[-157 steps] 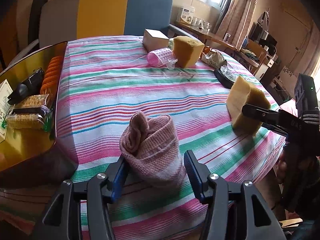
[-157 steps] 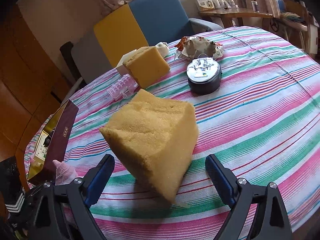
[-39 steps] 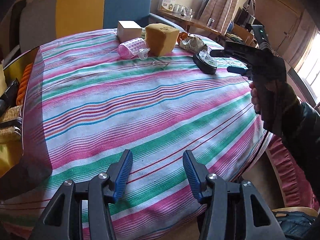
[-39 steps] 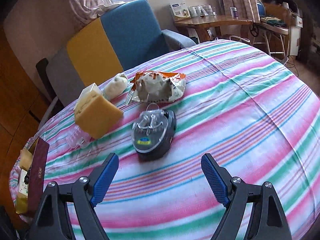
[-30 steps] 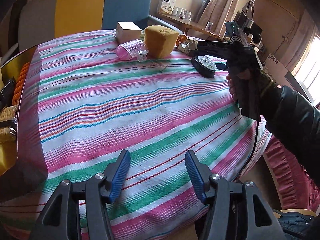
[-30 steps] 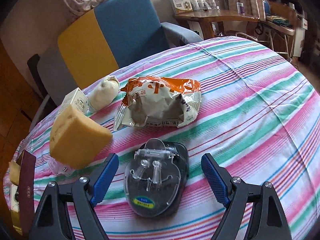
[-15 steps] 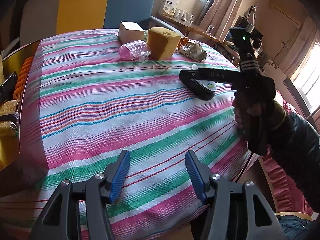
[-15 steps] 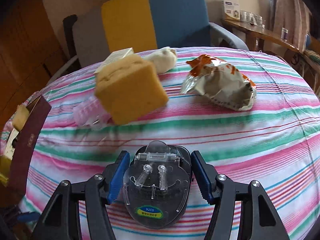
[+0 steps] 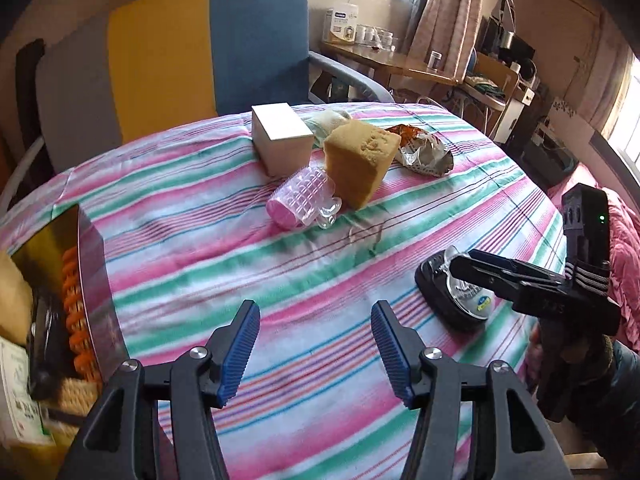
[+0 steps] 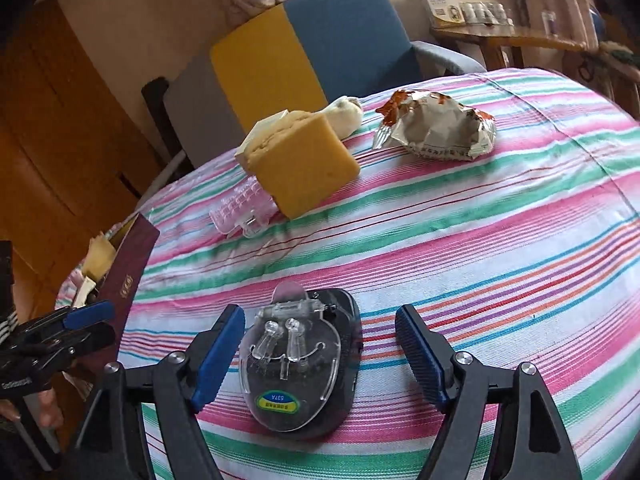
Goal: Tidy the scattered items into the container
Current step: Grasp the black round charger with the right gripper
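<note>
A black charger with a clear lid lies on the striped tablecloth between the open jaws of my right gripper; the left finger is next to it, the right finger stands apart. The charger and the right gripper over it also show in the left wrist view. My left gripper is open and empty above bare cloth. The maroon box stands at the left with several items inside. A yellow sponge, a pink clear case, a white box and a crumpled snack bag lie further back.
A pale rolled cloth lies behind the sponge. A blue, yellow and grey armchair stands behind the round table. A wooden side table with jars stands by the window. The table edge drops off at the right.
My right gripper has opened wider around the charger and swung left. The left gripper has moved forward toward the table's middle. The earlier sponge and pink cloth are gone from the near cloth.
</note>
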### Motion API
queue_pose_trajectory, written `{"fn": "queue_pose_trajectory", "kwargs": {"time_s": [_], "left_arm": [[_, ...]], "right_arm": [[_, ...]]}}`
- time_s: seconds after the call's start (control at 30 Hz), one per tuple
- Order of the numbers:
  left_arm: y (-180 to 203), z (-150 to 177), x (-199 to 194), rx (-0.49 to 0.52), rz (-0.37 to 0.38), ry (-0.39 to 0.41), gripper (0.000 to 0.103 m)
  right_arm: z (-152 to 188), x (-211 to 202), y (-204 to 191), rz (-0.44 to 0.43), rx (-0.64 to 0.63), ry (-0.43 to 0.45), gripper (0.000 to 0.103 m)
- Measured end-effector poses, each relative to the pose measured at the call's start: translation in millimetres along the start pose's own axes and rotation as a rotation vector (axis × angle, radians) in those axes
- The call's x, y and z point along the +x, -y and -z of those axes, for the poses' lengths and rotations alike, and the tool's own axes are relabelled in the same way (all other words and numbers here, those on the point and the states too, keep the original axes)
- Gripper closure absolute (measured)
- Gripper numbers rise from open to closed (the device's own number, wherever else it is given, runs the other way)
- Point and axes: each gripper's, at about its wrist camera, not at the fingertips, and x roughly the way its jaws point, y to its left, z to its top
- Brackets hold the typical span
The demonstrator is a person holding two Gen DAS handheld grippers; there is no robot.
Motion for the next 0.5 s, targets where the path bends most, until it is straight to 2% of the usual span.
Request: {"fn": "queue_pose_trajectory", "kwargs": {"time_s": [0.1, 0.3, 0.5], "left_arm": [[-1.8, -14.8, 13.7, 0.047, 0.048, -0.021, 0.04], [-5.3, -44.0, 50.7, 0.131, 0.057, -0.069, 0.04], [-6.0, -61.8, 69.0, 0.212, 0.077, -0.056, 0.04]], "right_arm": [[0.3, 0.7, 0.7, -0.01, 0.005, 0.014, 0.024], [0.7, 1.2, 8.8, -0.053, 0.027, 0.035, 0.024], [-0.4, 3.9, 9.6, -0.072, 0.028, 0.044, 0.022]]}}
